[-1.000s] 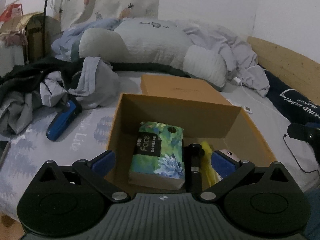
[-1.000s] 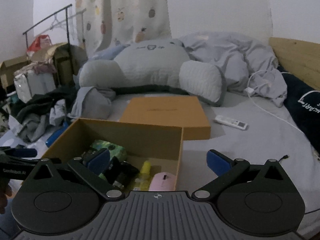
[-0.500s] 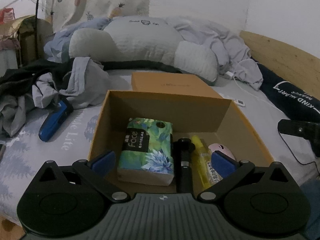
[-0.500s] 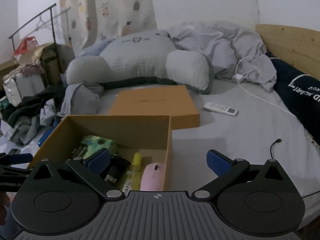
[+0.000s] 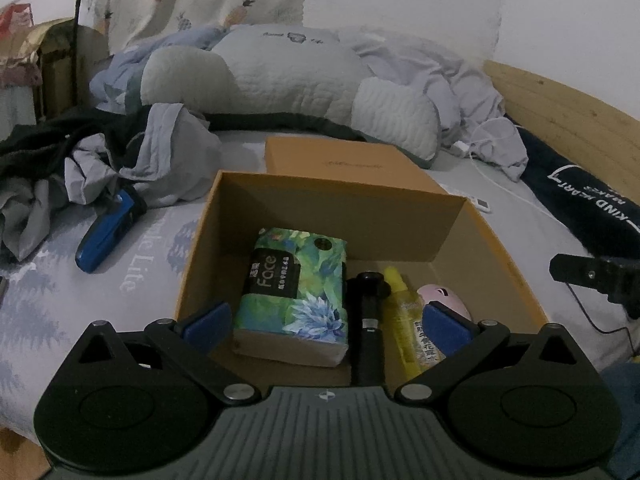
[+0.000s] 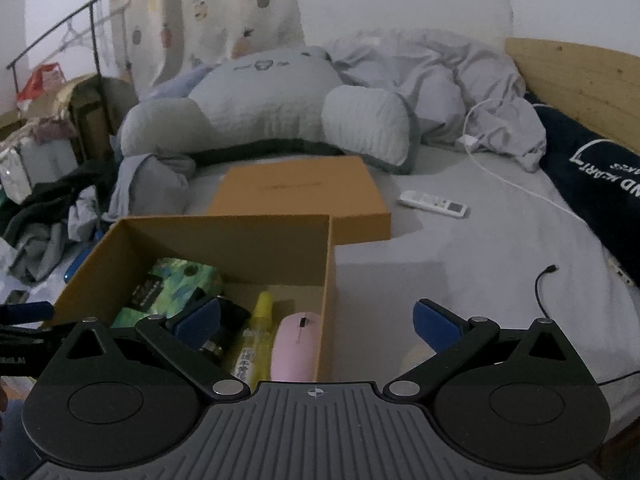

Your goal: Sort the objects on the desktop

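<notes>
The open box (image 5: 496,240) is matt brown cardboard, as is its lid (image 6: 296,196). The tissue pack (image 5: 296,292) wears glossy printed wrap. The mouse (image 6: 296,340) is smooth pink plastic, the yellow bottle (image 5: 404,304) shiny plastic. The bedsheet (image 6: 460,248) is soft matt cloth; the headboard (image 6: 580,80) bare wood; the cushion (image 6: 272,100) quilted fabric.
</notes>
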`<state>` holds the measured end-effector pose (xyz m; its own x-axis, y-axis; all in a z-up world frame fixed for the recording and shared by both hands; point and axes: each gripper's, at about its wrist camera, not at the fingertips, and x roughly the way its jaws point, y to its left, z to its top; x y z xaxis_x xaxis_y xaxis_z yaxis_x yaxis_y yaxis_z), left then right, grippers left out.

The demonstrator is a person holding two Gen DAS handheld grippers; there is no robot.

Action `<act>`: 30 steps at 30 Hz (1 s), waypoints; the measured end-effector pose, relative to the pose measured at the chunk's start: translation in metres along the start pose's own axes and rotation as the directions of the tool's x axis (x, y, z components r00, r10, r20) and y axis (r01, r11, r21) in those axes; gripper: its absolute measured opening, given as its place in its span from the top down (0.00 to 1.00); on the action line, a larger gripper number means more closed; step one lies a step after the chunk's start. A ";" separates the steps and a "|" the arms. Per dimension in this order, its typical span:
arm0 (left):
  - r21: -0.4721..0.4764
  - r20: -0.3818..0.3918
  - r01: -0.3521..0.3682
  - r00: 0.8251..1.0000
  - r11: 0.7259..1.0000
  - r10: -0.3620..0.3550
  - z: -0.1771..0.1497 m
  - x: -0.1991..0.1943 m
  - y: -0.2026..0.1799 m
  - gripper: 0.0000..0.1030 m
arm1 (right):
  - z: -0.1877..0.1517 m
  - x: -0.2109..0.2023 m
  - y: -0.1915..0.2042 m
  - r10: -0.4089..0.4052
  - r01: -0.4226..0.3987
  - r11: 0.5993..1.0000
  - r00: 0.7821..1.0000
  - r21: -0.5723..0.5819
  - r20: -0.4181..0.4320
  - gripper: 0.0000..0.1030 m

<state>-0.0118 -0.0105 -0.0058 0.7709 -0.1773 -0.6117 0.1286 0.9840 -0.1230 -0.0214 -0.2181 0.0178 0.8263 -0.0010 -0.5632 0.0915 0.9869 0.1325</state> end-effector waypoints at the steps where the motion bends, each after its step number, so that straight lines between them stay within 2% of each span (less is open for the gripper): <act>1: -0.002 -0.001 -0.001 1.000 1.000 0.001 0.000 0.000 0.000 0.00 | 0.000 0.000 0.000 0.000 0.000 1.000 1.000 -0.002 -0.002 0.00; 19: 0.025 0.018 0.021 1.000 0.999 -0.021 0.002 -0.002 0.000 0.00 | 0.000 -0.001 -0.003 0.031 -0.031 1.000 0.999 -0.002 -0.016 0.00; 30: -0.039 0.022 0.054 0.998 0.998 -0.053 0.006 -0.003 0.016 0.00 | -0.005 0.001 0.013 0.092 -0.094 0.995 0.994 -0.036 -0.052 0.00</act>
<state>-0.0081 0.0055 -0.0010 0.7766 -0.2287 -0.5870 0.1454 0.9717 -0.1862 -0.0218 -0.2050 0.0147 0.8013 0.0983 -0.5901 -0.0065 0.9878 0.1558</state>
